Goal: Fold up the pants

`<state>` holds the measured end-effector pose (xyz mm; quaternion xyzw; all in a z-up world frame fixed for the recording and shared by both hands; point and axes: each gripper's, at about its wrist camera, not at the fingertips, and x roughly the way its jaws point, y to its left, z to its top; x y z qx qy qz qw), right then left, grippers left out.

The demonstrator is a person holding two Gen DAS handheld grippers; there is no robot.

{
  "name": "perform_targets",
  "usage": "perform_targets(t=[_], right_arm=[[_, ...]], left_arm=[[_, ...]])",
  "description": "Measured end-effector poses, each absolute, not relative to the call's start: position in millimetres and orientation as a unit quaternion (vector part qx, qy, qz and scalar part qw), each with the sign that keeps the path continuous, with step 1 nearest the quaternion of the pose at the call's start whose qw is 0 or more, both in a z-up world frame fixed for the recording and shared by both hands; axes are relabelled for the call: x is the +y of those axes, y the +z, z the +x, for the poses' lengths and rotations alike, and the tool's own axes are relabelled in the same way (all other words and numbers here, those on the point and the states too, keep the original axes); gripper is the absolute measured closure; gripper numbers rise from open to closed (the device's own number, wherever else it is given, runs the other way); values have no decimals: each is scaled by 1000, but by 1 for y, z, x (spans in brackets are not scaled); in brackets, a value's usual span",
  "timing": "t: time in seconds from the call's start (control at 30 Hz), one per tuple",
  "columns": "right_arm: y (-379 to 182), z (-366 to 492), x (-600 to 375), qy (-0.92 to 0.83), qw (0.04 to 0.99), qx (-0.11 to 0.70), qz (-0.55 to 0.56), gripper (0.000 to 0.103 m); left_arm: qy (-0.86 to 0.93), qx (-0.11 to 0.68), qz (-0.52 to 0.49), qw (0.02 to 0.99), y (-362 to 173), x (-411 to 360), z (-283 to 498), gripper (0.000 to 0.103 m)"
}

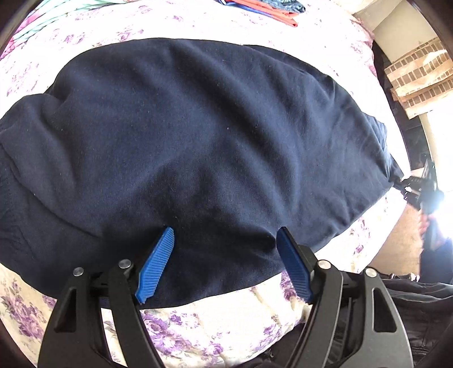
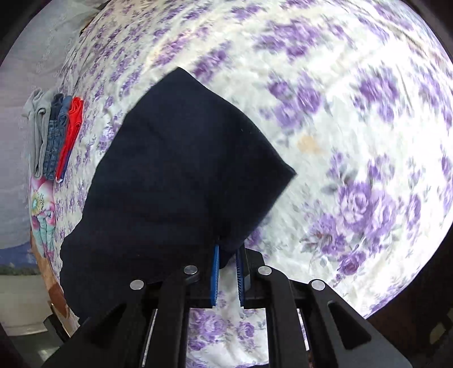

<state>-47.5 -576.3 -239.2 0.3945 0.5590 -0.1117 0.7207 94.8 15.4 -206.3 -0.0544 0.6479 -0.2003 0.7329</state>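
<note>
Dark navy pants (image 1: 198,127) lie spread across a floral bedsheet (image 1: 226,325). My left gripper (image 1: 226,230) is open above their near edge, its blue fingertips (image 1: 165,243) resting on the cloth with a wide gap between them. In the right wrist view, my right gripper (image 2: 228,249) is shut on a corner of the pants (image 2: 175,169), and the cloth hangs from the pinch, lifted off the sheet (image 2: 354,127). From the left wrist view the right gripper (image 1: 419,189) shows at the far right, holding the pants' stretched end.
A stack of folded clothes (image 2: 56,136), grey, denim and red, lies at the far side of the bed, also seen as folded clothes (image 1: 263,8). A colourful patterned cloth (image 2: 42,209) lies beside it. The bed's edge and a person's dark clothing (image 1: 410,311) are at lower right.
</note>
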Motion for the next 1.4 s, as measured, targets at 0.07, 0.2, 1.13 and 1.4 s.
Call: perform_targets(t=[0.07, 0.2, 1.13, 1.4], right_arm=[[-234, -51, -572, -111, 732, 550, 386, 93], [-226, -54, -571, -118, 737, 557, 364, 87], [-201, 184, -105, 435, 646, 603, -173, 81], [-193, 193, -121, 394, 689, 592, -140, 98]], left_arm=[[-196, 654, -47, 729, -205, 11, 99, 32], [-189, 662, -35, 724, -198, 7, 103, 37], [-123, 615, -75, 775, -211, -9, 78, 23], [-129, 616, -134, 765, -213, 22, 84, 23]])
